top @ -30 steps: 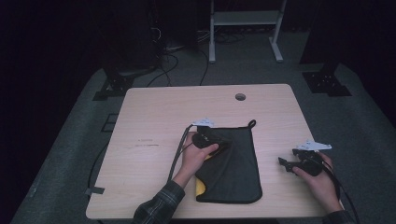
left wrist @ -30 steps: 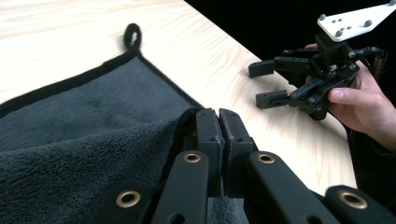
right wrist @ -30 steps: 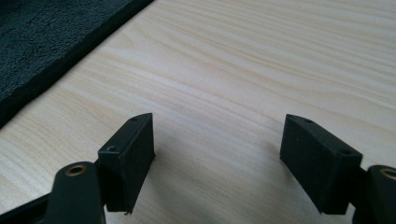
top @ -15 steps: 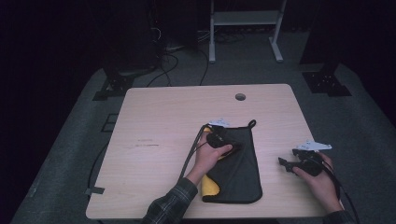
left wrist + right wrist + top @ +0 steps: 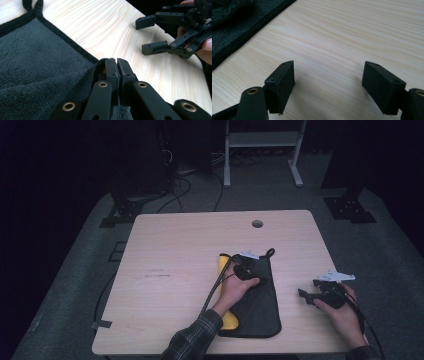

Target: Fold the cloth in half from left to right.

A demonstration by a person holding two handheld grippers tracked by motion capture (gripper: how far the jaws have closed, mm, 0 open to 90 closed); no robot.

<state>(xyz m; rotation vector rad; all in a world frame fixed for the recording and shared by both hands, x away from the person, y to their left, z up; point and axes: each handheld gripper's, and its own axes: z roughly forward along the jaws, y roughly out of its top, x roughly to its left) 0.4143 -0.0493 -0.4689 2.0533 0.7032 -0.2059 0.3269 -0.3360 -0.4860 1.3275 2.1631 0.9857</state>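
On the pale wooden table (image 5: 180, 270), a dark cloth (image 5: 257, 305) lies.

The counter (image 5: 175, 270) is of light wood with rounded corners, and it has a small round hole (image 5: 257, 224) near its far edge. It stands on a grey floor mat (image 5: 75, 285), where some dark cables (image 5: 175, 185) lie beyond the far left corner. Behind the counter, in the dark, a white metal frame (image 5: 260, 150) stands on two legs.
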